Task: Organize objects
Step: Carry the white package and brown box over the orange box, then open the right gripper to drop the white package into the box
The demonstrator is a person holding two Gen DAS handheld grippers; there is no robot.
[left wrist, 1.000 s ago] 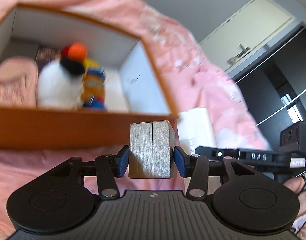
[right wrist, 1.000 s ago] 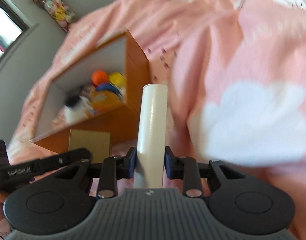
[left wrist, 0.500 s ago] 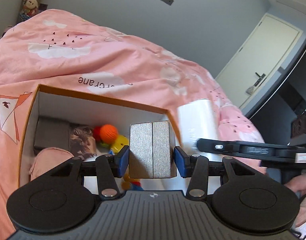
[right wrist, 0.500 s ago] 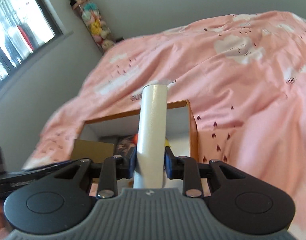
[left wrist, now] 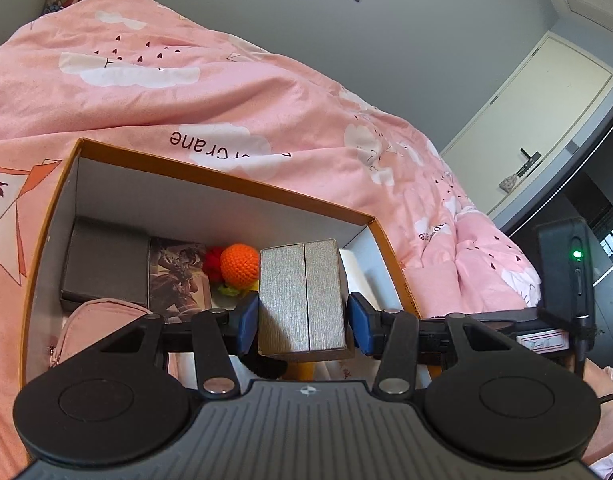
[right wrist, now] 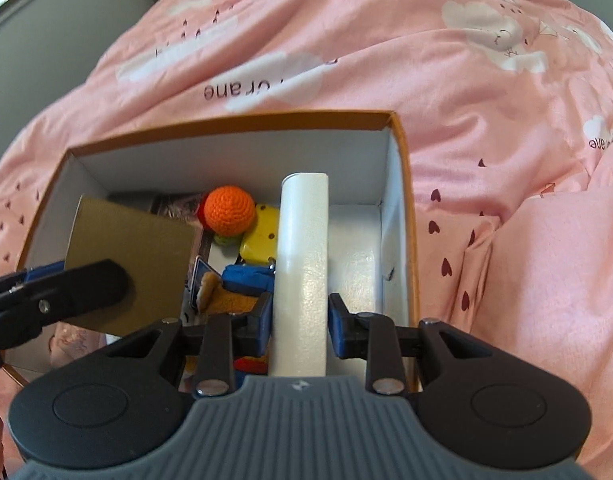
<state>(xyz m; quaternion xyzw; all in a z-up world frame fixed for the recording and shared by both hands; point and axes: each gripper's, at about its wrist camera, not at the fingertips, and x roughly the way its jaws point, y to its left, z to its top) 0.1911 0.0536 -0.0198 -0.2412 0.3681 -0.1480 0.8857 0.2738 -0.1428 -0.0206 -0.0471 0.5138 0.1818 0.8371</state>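
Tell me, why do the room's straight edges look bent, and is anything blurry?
Left wrist view: the fisheye lens bows the door; the grey box in the left tool is sharp. Right wrist view: the orange ball is crisp, while the bedspread softens toward the edges.

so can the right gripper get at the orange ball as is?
Probably not. The right gripper is shut on the white tube, so it can't take anything else. The orange ball lies uncovered on top in the box, so the path itself looks free.
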